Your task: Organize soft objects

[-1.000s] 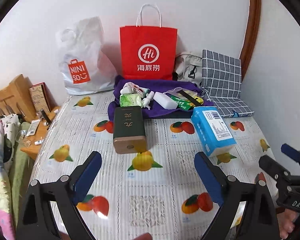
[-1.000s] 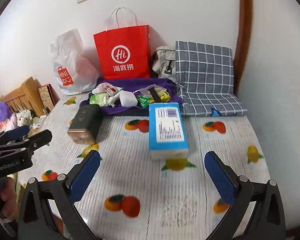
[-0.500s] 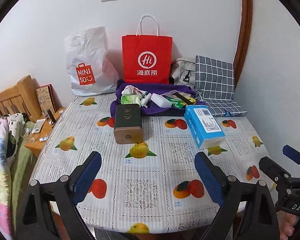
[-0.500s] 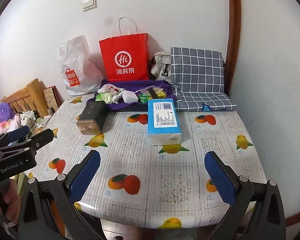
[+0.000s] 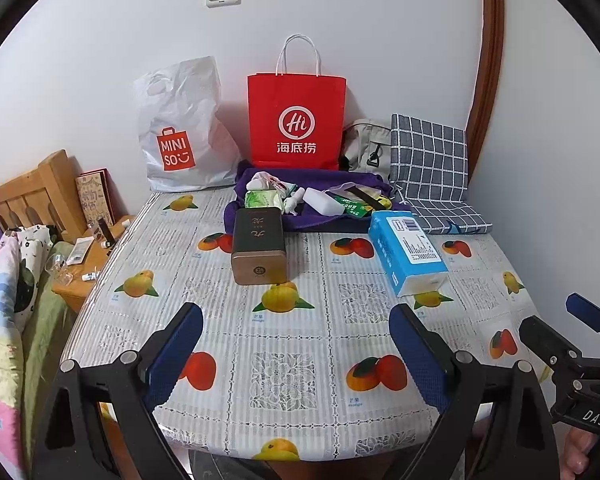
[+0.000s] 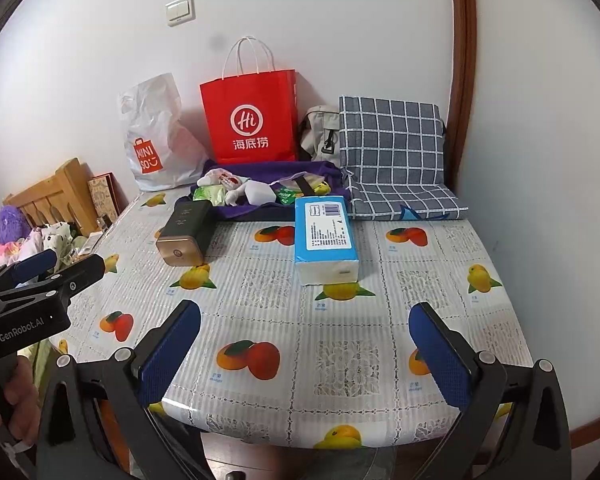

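Both tongs, left (image 5: 296, 354) and right (image 6: 304, 354), gape empty; tissue pack (image 6: 326, 238) lies well ahead.

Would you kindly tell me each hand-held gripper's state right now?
Left hand-held gripper: open, holding nothing.
Right hand-held gripper: open, holding nothing.

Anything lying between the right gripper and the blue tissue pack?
Nothing: in the right wrist view, only bare fruit-print tablecloth lies between the open right gripper and the blue tissue pack.
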The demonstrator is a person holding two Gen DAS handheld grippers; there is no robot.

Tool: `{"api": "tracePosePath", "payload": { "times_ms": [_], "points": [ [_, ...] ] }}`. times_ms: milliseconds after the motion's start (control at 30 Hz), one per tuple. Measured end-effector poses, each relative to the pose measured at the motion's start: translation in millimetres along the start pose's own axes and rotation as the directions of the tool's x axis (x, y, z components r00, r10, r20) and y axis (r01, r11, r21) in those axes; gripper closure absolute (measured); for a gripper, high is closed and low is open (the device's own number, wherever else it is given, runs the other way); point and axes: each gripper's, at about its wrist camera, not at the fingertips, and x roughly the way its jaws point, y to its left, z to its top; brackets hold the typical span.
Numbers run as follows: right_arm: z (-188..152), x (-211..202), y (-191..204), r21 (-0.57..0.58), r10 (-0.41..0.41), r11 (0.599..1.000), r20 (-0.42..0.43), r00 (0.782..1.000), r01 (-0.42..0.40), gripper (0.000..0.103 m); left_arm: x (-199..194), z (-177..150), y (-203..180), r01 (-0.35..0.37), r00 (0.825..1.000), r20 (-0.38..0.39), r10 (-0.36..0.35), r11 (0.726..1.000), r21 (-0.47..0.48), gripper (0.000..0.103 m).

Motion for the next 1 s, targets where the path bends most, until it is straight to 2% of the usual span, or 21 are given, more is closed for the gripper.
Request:
{"api": "tracePosePath", "payload": {
  "times_ms": [1000],
  "points": [
    [1.3, -9.6, 9.2, -0.01, 0.0, 1.0, 0.025, 1.0, 0.0, 0.001, -3.0, -2.8, 3.9, -0.015, 1.0, 0.001, 0.015, 1.0, 0.001, 0.009]
  ]
}}
